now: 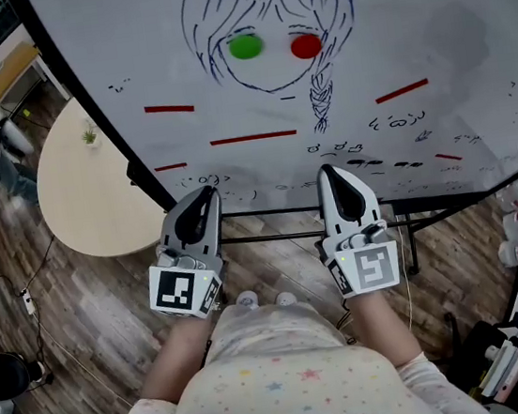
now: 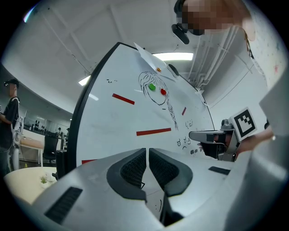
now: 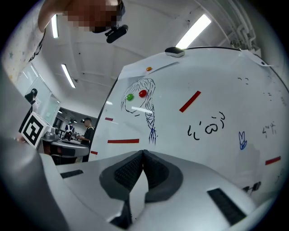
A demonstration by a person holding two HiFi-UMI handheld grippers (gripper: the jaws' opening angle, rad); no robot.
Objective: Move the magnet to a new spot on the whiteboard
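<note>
The round green magnet point(image 1: 245, 46) and round red magnet point(image 1: 306, 46) sit side by side, high on the white board surface point(image 1: 123, 39). The left tool point(image 1: 206, 195) and right tool point(image 1: 327, 173) are closed, empty, well below. Each magnet looks small, hard and smooth, and probably clings; pinch its edges.

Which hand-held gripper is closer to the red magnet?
Right. The right hand-held gripper is almost straight below the red magnet. The left hand-held gripper is below it too, but off to its left. Neither touches it.
</note>
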